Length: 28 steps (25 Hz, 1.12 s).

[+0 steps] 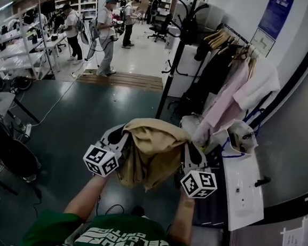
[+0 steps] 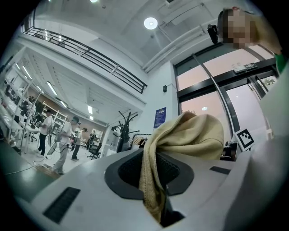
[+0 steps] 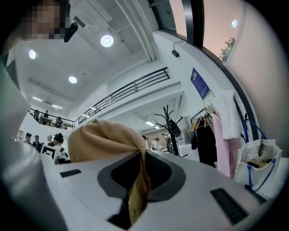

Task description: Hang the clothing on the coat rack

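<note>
Tan cloth, the clothing [image 1: 153, 149], draped between left gripper [image 1: 125, 137] and right gripper [image 1: 190, 150], both clamped on its edges, well apart from black coat rack [image 1: 170, 73]. May slip from such thin pinches, or catch on hanging clothes [image 1: 223, 96] nearby during lift to a hook.

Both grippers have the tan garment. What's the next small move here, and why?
Probably carry it forward toward the black coat rack, keeping both grips. The tan garment hangs bunched between the left gripper and the right gripper, each clamped on a fold of it, and the rack stands ahead, well apart from the cloth, so no hook is within reach yet.
</note>
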Tool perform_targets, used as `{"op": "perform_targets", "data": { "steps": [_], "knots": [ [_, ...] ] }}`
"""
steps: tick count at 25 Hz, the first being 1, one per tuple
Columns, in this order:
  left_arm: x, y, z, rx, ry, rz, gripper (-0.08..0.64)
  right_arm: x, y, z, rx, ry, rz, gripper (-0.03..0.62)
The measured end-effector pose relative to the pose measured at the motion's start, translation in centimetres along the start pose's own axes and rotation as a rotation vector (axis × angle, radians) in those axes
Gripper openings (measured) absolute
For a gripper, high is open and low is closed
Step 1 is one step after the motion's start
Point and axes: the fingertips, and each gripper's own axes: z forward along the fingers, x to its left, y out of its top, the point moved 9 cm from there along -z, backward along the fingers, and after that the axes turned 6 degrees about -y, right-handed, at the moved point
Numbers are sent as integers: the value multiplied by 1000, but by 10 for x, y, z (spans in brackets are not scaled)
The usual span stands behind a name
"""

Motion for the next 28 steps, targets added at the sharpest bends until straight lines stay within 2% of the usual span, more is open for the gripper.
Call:
{"op": "perform_targets", "data": {
  "steps": [13,28],
  "knots": [
    [-15,-20,45,1,39,-6,48,-55,-4,19,14,33,28,41],
    [4,-35,72,6,51,-44,48,-71,-7,50,49,48,14,41]
  ]
}}
